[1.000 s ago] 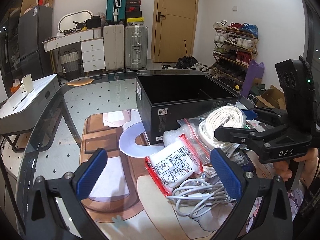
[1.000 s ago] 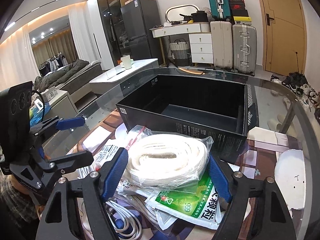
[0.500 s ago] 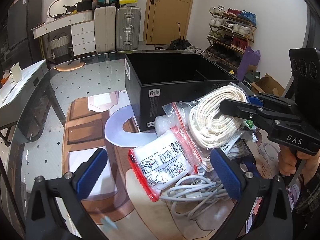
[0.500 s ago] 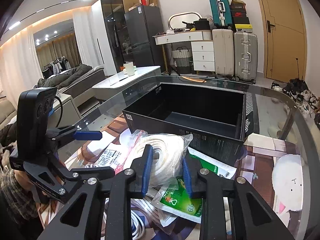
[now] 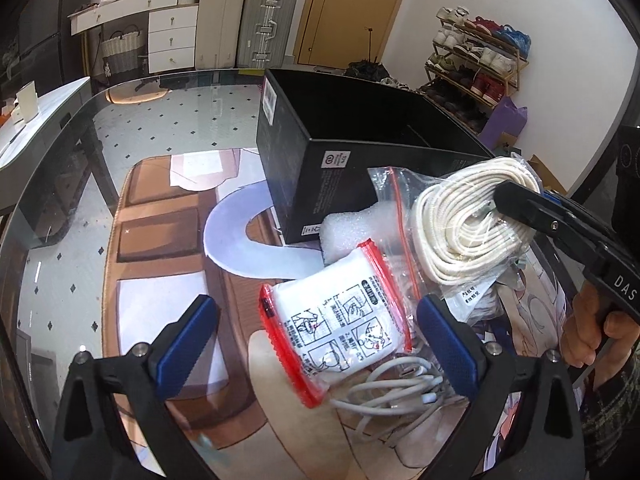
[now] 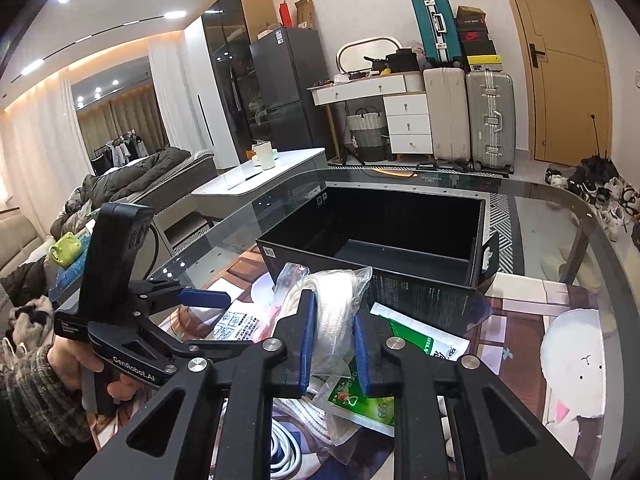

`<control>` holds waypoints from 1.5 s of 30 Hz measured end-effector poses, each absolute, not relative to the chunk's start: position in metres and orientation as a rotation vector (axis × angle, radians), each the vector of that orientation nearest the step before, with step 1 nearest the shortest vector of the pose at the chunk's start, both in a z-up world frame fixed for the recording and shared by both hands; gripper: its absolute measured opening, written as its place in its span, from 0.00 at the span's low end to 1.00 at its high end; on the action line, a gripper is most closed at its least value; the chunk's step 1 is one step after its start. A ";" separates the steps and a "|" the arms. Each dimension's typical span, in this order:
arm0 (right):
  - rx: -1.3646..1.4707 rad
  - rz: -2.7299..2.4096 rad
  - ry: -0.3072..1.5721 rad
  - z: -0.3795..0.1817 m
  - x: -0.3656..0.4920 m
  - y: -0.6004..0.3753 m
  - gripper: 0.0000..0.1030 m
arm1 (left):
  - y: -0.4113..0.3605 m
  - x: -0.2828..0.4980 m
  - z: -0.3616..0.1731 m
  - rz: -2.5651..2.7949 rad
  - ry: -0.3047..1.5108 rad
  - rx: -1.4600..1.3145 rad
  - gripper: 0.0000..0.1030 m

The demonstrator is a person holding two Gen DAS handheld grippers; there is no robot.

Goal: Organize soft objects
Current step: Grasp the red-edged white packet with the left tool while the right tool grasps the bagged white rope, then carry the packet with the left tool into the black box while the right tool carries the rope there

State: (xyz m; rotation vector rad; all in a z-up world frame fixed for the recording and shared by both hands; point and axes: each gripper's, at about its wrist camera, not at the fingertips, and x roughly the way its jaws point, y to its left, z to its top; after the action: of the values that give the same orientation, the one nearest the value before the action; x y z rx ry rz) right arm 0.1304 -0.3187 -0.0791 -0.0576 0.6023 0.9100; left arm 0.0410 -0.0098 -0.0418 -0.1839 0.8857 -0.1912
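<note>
My right gripper (image 6: pixel 333 332) is shut on a clear bag holding a coil of white rope (image 6: pixel 334 312), lifted slightly off the pile. In the left wrist view the same rope coil (image 5: pixel 468 220) hangs pinched by the right gripper (image 5: pixel 504 200), just in front of the open black box (image 5: pixel 360 128). My left gripper (image 5: pixel 316 336) stands open above a white pack with red edges (image 5: pixel 340 324); its blue pads are on either side and do not touch it. A tangle of white cable (image 5: pixel 400 396) lies under that pack. The black box (image 6: pixel 392 236) is empty inside.
A green-and-white sachet (image 6: pixel 416 340) and more white cable (image 6: pixel 286 448) lie under the right gripper. White foam (image 5: pixel 344 232) rests against the box. A printed mat (image 5: pixel 160 240) covers the glass table (image 5: pixel 60 200). A person's hand (image 5: pixel 588 328) holds the right tool.
The right gripper's jaws closed from wide apart onto the rope bag and raised it a little. The left gripper tilted down and drew nearer the red-edged pack, staying open.
</note>
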 end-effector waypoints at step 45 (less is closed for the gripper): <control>-0.005 0.860 0.551 -0.028 0.100 -0.356 0.16 | -0.013 0.012 0.017 -0.116 0.762 -0.127 0.50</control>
State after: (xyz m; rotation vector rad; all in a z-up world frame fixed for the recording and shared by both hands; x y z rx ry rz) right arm 0.1001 -0.3560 -0.0282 -0.0048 0.5508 0.8596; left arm 0.0120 -0.0133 0.0172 -0.1273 0.7624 -0.1157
